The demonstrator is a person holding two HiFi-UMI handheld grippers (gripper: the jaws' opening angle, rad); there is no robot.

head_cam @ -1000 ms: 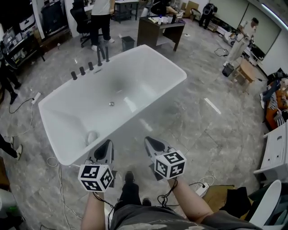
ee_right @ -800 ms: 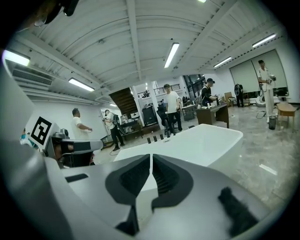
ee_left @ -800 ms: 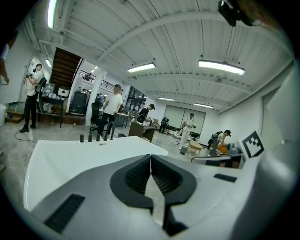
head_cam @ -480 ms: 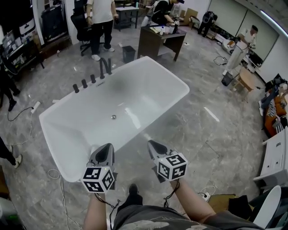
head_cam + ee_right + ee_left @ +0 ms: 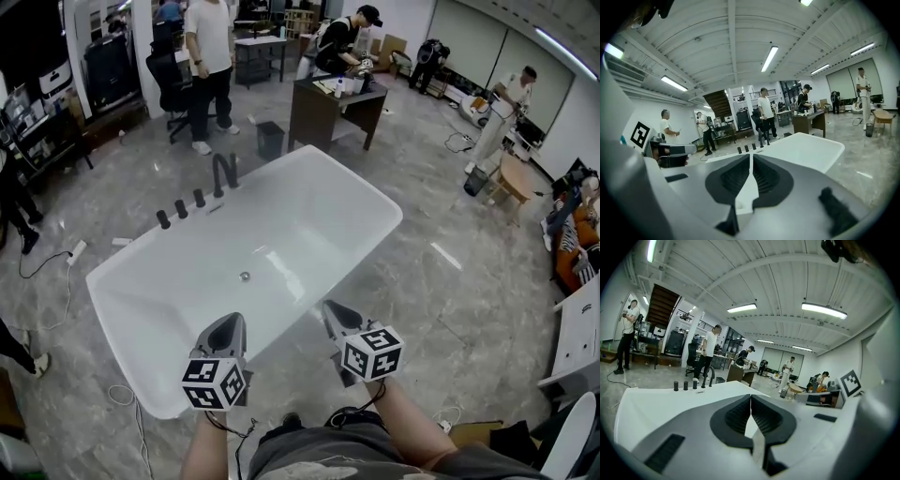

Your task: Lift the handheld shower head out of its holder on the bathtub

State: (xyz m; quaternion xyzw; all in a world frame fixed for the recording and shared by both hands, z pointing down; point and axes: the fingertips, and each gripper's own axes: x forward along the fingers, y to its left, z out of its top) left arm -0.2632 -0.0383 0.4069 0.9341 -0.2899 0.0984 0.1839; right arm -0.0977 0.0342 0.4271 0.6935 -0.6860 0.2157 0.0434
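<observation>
Task not yet begun: the left gripper and right gripper, both with jaws closed on nothing, hang at the near side of the bathtub, which holds nothing but its drain, while the handheld shower head, apparently one of the black fittings on the far rim, sits untouched.

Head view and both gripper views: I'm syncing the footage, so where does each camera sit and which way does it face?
Head view: on the person's head, looking steeply down at the bathtub; shows both forearms, left tongs and right tongs.
Left gripper view: rides the left tongs, looking across the bathtub toward the dark fittings; its shut jaws show.
Right gripper view: rides the right tongs, facing likewise; its shut jaws show.
Shared: all three see the bathtub and dark fittings.
</observation>
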